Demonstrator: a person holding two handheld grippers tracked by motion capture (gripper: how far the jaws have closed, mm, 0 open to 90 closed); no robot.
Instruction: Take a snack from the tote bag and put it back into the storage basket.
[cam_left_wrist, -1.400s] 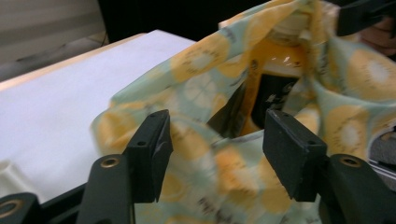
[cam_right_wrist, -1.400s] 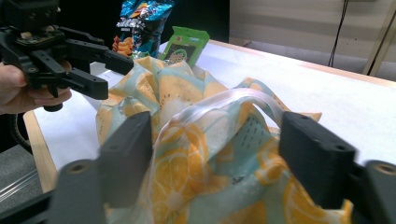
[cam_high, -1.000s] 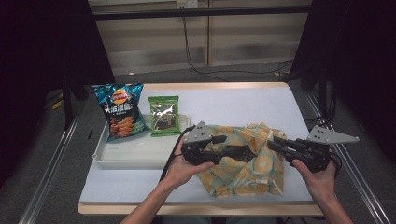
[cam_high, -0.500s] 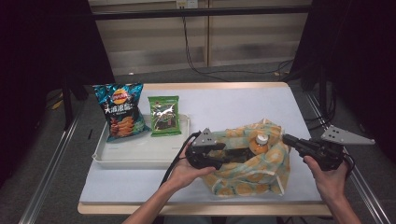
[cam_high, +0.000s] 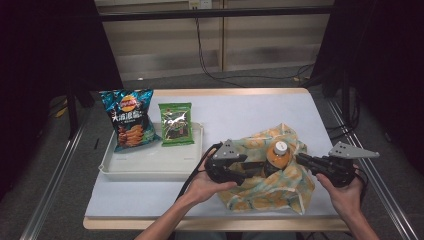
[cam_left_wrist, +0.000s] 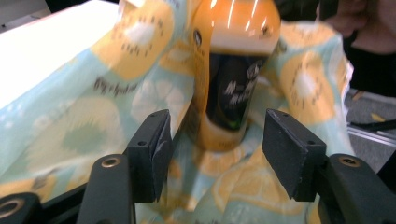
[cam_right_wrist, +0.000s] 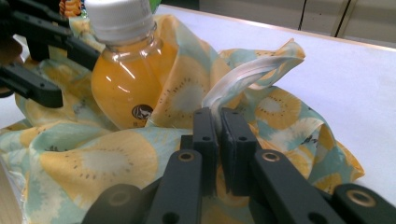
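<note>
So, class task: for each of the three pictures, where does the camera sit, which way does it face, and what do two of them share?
High view: above the person's side of the table, facing forward and down; both forearms, left claw, right claw.
Left gripper view: on the left claw, facing the orange bottle; its jaws apart.
Right gripper view: on the right claw, pinching the bag's handle.
Shared: bottle and fruit-print bag.
</note>
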